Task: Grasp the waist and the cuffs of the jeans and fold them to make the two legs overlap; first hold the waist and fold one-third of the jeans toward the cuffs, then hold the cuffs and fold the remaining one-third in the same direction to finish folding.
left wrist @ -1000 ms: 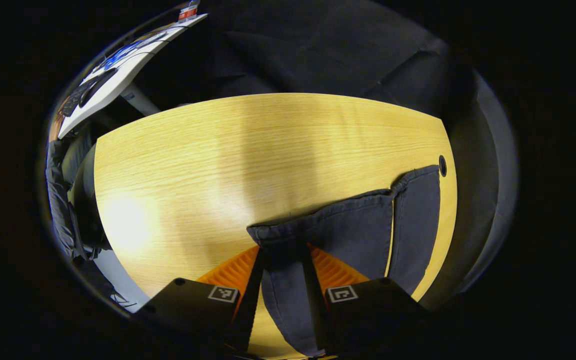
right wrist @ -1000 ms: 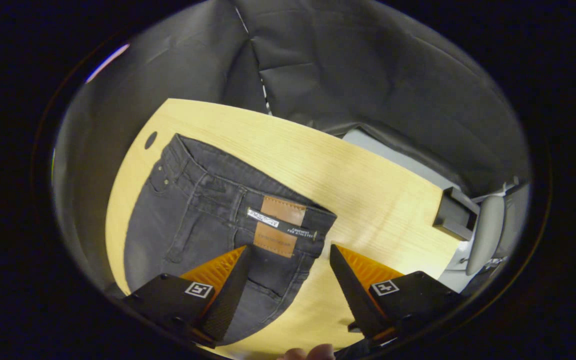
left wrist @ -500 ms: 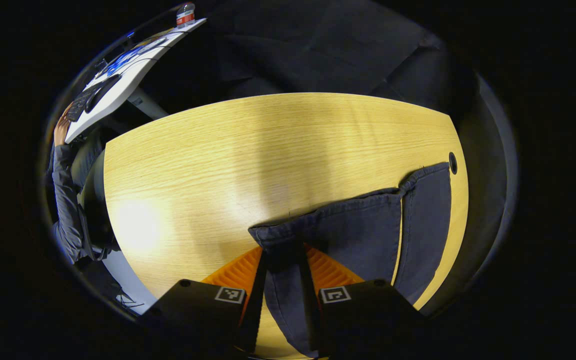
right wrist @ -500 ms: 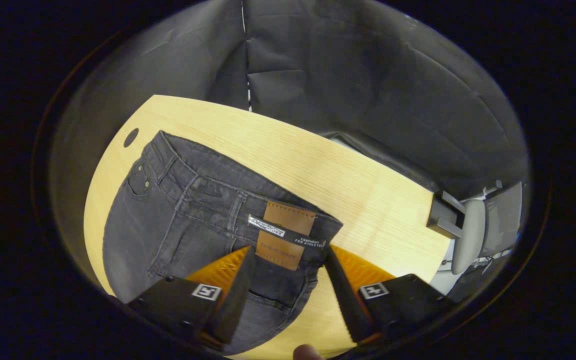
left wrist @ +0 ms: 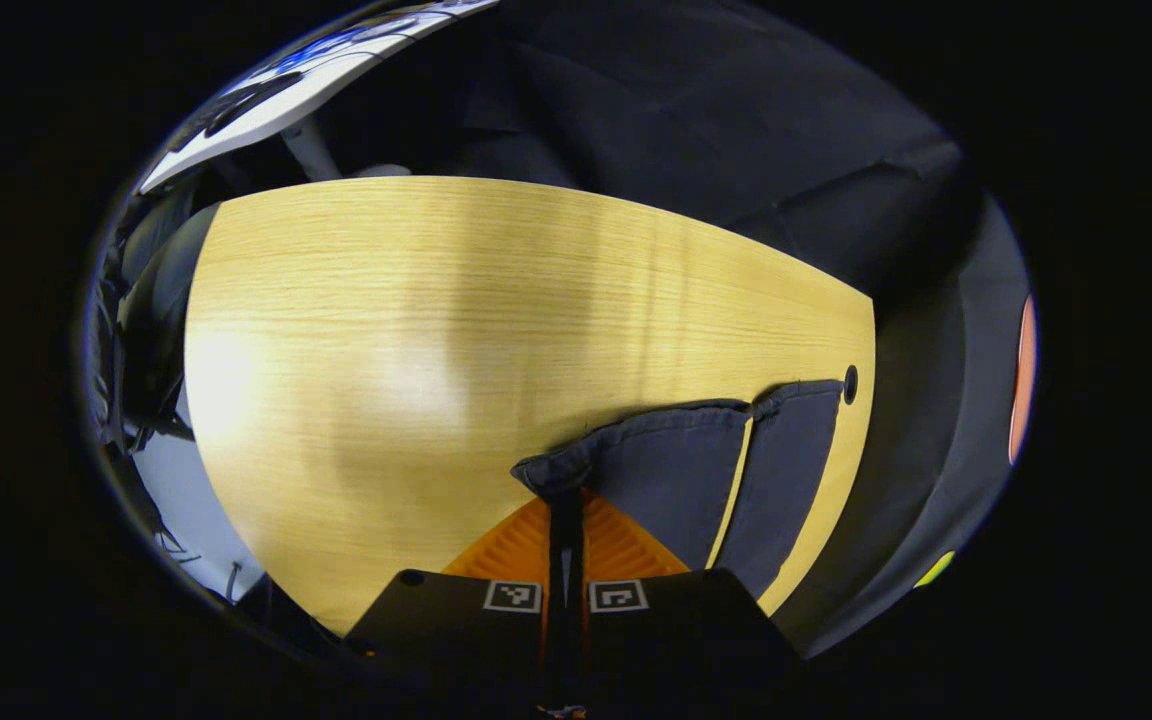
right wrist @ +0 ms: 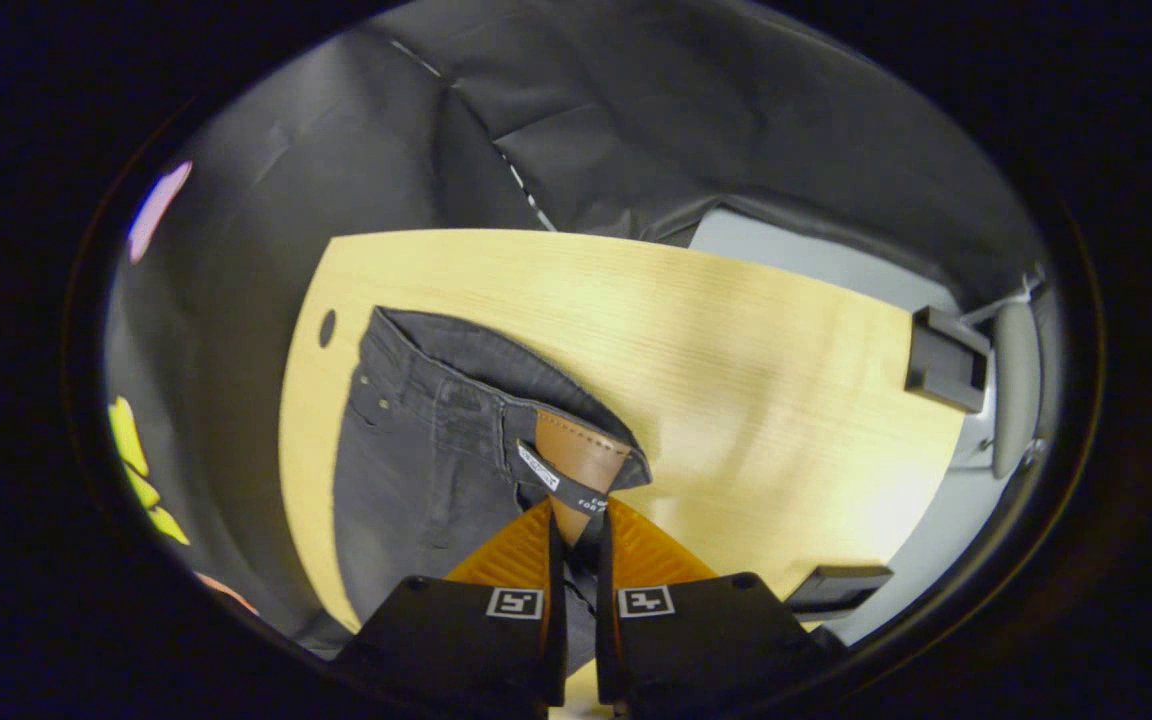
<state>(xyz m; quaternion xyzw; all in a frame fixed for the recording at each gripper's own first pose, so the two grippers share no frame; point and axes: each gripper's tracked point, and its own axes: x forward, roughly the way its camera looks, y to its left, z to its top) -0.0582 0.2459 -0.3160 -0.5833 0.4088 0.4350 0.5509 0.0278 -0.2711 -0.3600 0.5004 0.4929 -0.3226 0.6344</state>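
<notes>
Jeans [right wrist: 416, 470] of dark grey denim lie flat on the pale wooden worktop [left wrist: 386, 330], toward the end that has a small round cable hole [left wrist: 850, 384], with one leg beside the other and a strip of wood showing between them in the left gripper view. At the left end of the garment the left gripper [left wrist: 566, 520] is clamped on the corner of one cuff [left wrist: 546, 473], its fingers drawn almost together with only a thin fold of cloth between them; the hem bunches up just ahead of the tips, which suggests that the corner is being lifted clear of the wood. At the right end the right gripper [right wrist: 576, 535] is closed on the waistband [right wrist: 496, 390] where the brown leather patch [right wrist: 576, 465] sits, and the patch curls upward out of the fingers. Holding cuff and waist on the same long side looks like the hold needed to carry one leg over the other, so the first fold seems about to start and the two later folds remain. Beyond the worktop's far edge hangs creased black cloth [right wrist: 686, 110], with a white desk [left wrist: 316, 75] off to the left and a grey chair [right wrist: 1011, 390] at the right.
</notes>
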